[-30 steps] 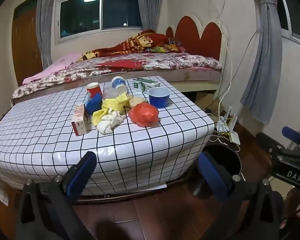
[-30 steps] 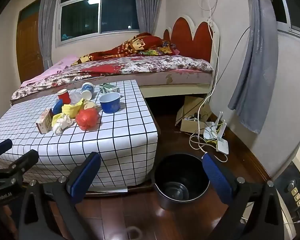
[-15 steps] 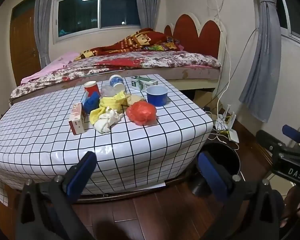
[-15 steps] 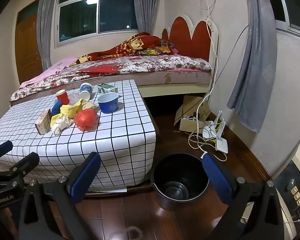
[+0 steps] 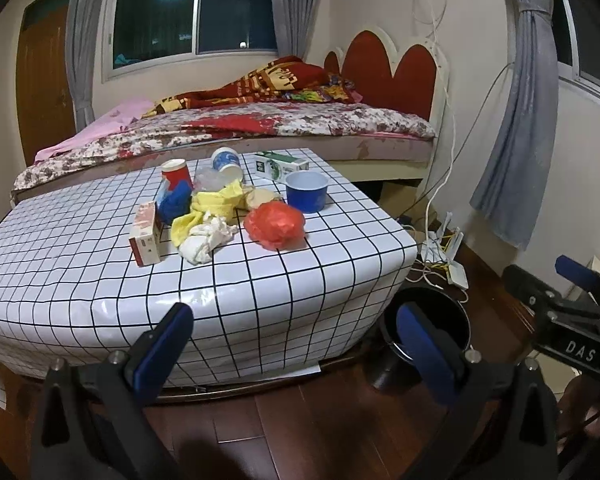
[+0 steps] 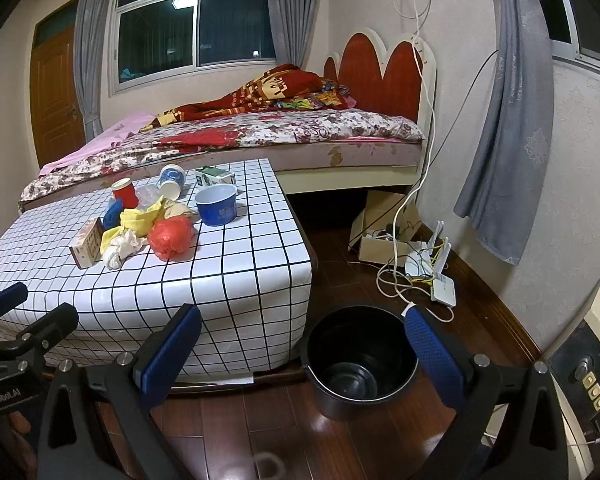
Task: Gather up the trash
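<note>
A pile of trash lies on a low table with a white checked cover (image 5: 260,280) (image 6: 228,264): a red plastic bag (image 5: 275,222) (image 6: 170,236), crumpled white paper (image 5: 206,238), yellow wrappers (image 5: 216,202), a small carton (image 5: 146,236), a red cup (image 5: 176,172), a blue bowl (image 5: 306,191) (image 6: 217,204) and a green-white box (image 5: 280,165). A black bucket (image 6: 360,360) (image 5: 432,320) stands on the floor at the table's right corner. My left gripper (image 5: 296,340) is open and empty before the table's front edge. My right gripper (image 6: 304,344) is open and empty above the bucket's near side.
A bed (image 6: 260,136) with a red headboard lies behind the table. A router, cables and a cardboard box (image 6: 412,256) lie on the wooden floor by the right wall. A grey curtain (image 6: 508,120) hangs at the right.
Both grippers have drifted slightly back and to the left, so the table and bucket sit a little further off. Both stay open and empty.
</note>
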The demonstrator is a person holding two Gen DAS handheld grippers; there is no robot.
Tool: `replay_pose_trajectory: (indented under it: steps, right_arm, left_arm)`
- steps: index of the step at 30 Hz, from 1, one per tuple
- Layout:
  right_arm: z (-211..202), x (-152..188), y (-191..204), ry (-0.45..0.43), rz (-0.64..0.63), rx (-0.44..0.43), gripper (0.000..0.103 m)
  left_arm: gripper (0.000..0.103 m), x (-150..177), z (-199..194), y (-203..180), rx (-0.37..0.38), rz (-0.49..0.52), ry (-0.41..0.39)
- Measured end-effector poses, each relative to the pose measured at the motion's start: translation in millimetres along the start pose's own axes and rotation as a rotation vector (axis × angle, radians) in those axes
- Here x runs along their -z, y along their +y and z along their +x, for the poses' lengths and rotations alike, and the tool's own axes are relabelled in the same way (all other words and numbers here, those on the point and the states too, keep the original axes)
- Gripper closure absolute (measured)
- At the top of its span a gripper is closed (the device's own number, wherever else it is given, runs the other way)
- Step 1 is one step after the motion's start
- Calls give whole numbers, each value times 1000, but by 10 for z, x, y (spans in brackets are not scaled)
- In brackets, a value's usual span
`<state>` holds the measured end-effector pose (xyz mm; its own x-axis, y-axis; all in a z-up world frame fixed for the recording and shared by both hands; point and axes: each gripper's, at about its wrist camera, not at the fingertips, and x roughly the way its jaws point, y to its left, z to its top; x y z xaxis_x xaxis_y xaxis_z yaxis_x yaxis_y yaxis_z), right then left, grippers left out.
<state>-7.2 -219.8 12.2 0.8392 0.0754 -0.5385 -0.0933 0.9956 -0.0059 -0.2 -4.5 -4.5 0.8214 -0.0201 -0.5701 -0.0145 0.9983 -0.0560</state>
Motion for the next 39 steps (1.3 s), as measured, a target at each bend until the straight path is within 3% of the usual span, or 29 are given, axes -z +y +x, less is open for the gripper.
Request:
replay_pose_trajectory:
  steps: [7, 14, 39]
  right_arm:
    - [-23, -9, 12, -2, -2, 2, 1]
    - [-22, -9, -13, -2, -1, 1, 1]
    - [-20, 0, -6, -3, 1, 4, 1]
  left_arm:
    - [1, 15, -6, 6, -5, -37, 9]
    - [1, 48, 16, 2, -72, -7, 21]
    - [1, 28, -38, -47, -44, 14, -3]
